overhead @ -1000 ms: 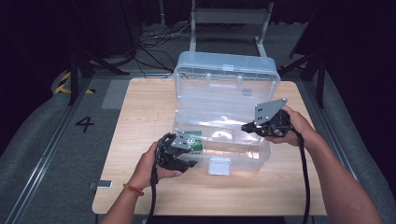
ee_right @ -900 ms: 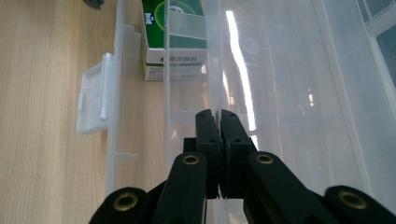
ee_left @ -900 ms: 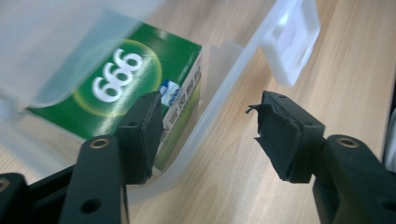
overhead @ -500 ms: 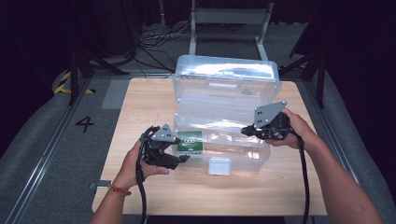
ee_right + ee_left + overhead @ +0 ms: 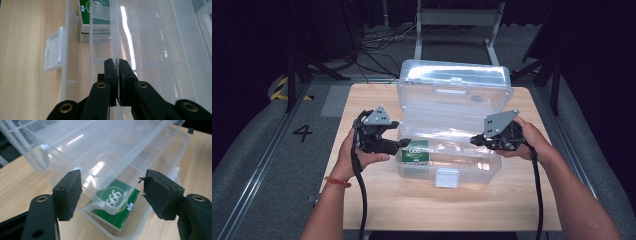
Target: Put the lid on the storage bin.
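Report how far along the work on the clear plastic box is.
Done: the clear box stands open, lid up, and a green carton lies inside at its left end. In hand: the right gripper is shut on the inner tray, while the left gripper, jaws open, faces the tray's other end. Left: apparently seating or lifting the tray, then closing the lid.

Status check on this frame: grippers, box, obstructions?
Left gripper open, at box's left end. Right gripper shut on inner tray wall. Clear plastic box open, green carton inside. Nothing in the way.
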`<action>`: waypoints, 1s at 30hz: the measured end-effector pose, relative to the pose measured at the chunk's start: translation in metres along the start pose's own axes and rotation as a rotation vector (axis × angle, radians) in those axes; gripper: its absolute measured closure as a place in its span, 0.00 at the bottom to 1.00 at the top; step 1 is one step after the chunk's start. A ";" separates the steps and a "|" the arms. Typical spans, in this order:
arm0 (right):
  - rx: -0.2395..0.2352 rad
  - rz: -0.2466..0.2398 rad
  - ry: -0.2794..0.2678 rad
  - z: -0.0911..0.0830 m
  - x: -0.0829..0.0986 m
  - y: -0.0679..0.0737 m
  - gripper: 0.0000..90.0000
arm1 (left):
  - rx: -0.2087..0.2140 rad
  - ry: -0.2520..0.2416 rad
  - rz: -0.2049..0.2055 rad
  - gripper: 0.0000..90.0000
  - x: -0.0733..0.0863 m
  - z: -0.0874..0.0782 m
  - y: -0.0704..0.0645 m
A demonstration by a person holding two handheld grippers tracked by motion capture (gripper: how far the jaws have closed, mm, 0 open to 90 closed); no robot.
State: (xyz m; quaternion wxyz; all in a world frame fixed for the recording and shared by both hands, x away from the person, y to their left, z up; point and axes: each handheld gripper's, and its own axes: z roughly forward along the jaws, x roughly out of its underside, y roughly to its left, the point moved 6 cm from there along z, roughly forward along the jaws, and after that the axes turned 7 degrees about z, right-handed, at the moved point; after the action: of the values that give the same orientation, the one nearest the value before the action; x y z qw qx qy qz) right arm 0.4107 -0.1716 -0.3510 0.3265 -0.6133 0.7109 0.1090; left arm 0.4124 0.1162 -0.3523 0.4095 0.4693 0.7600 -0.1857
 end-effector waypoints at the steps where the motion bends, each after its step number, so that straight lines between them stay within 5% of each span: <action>1: 0.000 0.001 -0.001 0.000 0.000 0.000 0.97 | -0.007 -0.010 -0.006 0.35 -0.001 0.000 0.003; 5: -0.006 0.006 -0.009 0.000 0.001 0.000 0.97 | -0.036 -0.041 -0.029 0.38 -0.008 0.004 0.015; 11: 0.001 0.011 -0.015 -0.001 0.002 0.000 0.97 | -0.005 -0.090 -0.053 0.46 -0.018 0.005 0.028; 15: 0.003 0.012 -0.022 0.000 0.003 0.001 0.97 | -0.015 -0.083 -0.066 0.51 -0.021 0.007 0.031; 20: 0.003 0.009 -0.026 0.000 0.004 0.002 0.96 | -0.055 -0.077 -0.063 0.70 -0.025 0.007 0.039; 30: 0.011 0.007 -0.030 0.000 0.007 0.006 0.96 | -0.098 -0.064 -0.077 0.82 -0.027 0.004 0.050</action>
State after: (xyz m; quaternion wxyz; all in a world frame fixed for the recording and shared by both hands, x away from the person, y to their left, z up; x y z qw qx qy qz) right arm 0.4045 -0.1756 -0.3564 0.3402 -0.6072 0.7087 0.1154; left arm 0.4638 0.1224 -0.3279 0.4486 0.4130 0.7722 -0.1785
